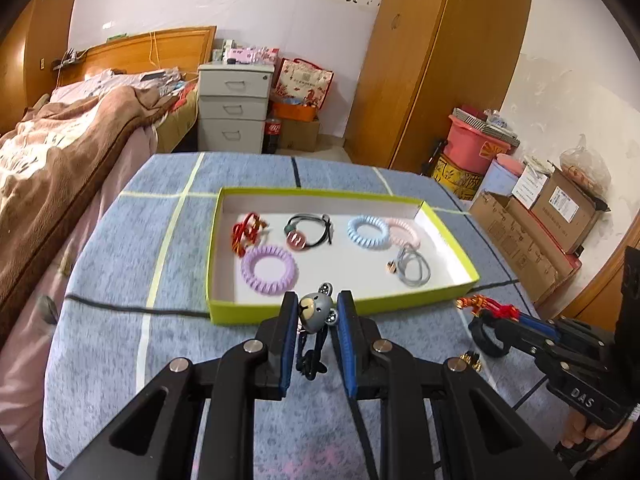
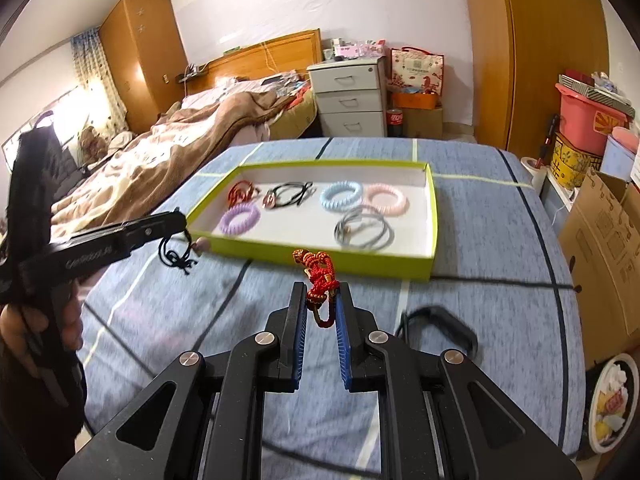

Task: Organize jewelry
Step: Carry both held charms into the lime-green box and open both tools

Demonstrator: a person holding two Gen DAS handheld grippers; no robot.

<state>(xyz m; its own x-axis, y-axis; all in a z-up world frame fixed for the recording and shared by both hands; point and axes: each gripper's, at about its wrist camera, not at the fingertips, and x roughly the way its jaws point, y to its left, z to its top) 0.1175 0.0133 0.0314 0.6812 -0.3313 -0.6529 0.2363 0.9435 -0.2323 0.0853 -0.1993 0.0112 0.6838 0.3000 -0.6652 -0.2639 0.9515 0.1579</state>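
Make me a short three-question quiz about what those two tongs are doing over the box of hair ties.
1. True or false: the left tongs grip a grey bear charm.
2. What do the right tongs hold? A) red braided cord B) blue coil tie C) nothing
3. How many coil hair ties lie in the green box?

Key: 1 true. 2 A, the red braided cord. 3 three: purple, blue, pink.

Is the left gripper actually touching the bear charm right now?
Touching. The left wrist view shows the left gripper with both blue pads pressed against the bear charm.
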